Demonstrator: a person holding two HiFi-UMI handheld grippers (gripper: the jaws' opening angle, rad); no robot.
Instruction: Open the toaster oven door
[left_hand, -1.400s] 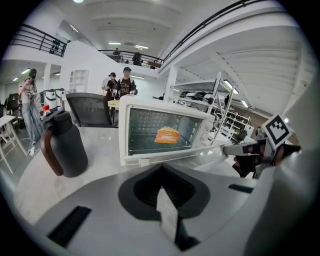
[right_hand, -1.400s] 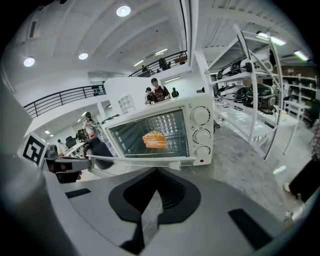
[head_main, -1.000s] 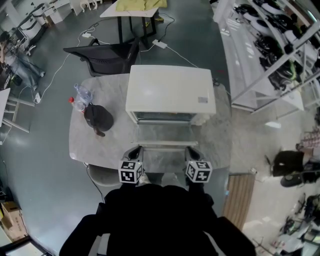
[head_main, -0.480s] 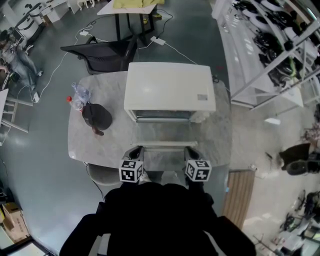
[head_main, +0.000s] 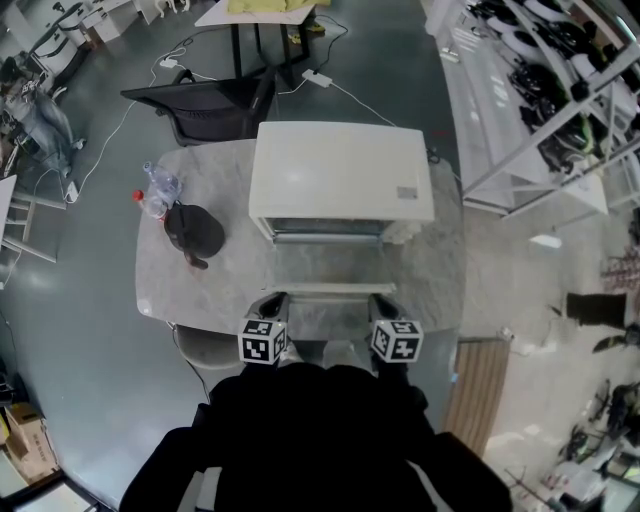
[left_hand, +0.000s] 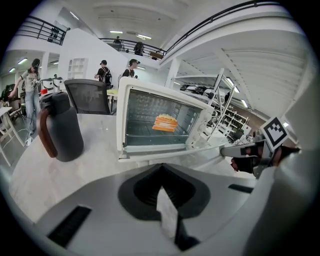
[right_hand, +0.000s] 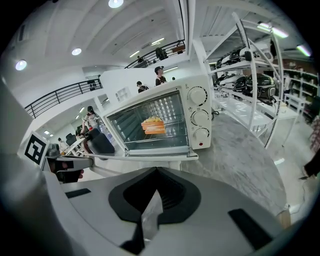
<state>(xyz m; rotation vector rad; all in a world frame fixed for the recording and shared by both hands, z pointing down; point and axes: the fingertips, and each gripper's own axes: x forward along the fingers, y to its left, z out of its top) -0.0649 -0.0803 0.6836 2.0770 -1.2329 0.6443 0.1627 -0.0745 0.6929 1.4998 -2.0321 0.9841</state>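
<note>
Oven door down, flat.
Your left claw and right claw are each pressed together, empty; the door lies just ahead of them over the counter.

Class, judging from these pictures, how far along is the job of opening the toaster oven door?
Done: the toaster oven has its door folded down flat, and the food on the rack inside shows with nothing in front of it. In hand: nothing. The left gripper and right gripper hover short of the door, jaws together and empty. Left: apparently nothing.
</note>
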